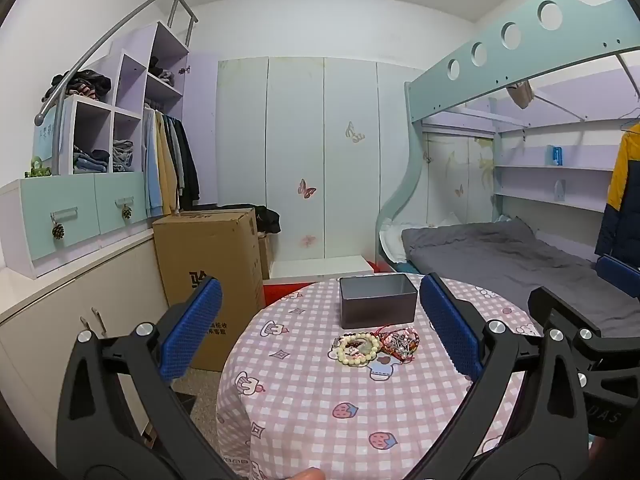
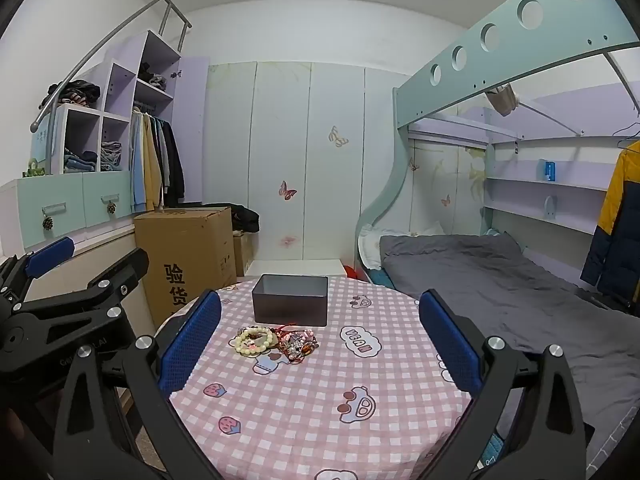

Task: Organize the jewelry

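Both grippers, left (image 1: 320,328) and right (image 2: 320,340), hover wide open, empty, above tabletop (image 2: 320,420); bracelets (image 2: 276,342) before tin box (image 2: 290,306).

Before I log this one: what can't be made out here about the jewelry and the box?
- Gray box interior: both wrist views look in at a low angle, so its front wall hides the floor.
- Tangled red jewelry beside the bead bracelet: too small to count separate pieces.
- Table near edge: cut off by the frame.

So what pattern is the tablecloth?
Pink and white checks with cartoon prints on the tablecloth; the right wrist view shows it best.
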Tool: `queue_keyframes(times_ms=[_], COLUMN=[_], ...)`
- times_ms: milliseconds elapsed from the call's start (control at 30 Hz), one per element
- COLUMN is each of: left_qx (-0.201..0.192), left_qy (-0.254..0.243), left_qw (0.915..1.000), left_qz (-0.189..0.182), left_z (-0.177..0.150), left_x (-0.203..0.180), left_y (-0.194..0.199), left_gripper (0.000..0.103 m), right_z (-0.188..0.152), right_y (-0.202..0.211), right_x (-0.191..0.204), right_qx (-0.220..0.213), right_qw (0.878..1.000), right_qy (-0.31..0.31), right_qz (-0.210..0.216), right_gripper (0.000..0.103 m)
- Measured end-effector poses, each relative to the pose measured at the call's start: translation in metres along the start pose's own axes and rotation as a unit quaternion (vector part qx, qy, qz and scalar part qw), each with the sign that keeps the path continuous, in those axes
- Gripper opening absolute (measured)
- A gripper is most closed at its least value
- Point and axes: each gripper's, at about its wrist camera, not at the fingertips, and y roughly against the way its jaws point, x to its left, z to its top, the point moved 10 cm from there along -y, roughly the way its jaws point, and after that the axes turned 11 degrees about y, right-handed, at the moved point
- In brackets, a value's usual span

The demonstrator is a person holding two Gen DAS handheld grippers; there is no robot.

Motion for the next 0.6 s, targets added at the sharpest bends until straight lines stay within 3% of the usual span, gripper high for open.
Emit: queue_keyframes(times_ms=[600], left_qx=[0.006], left_qy=[0.0], left_qw=[1.0], left_qz=[0.0], left_z=[-0.0013], left_x=[0.0001], left_y=[-0.0003], left_gripper=[0.097], right_z=[-0.0008], right_y=[-0.0006], right_x=[0.0002], right_qx=[0.005], right_qw=[1.0], right_qy=[0.0], right_qz=[0.001], right_gripper=[0.095])
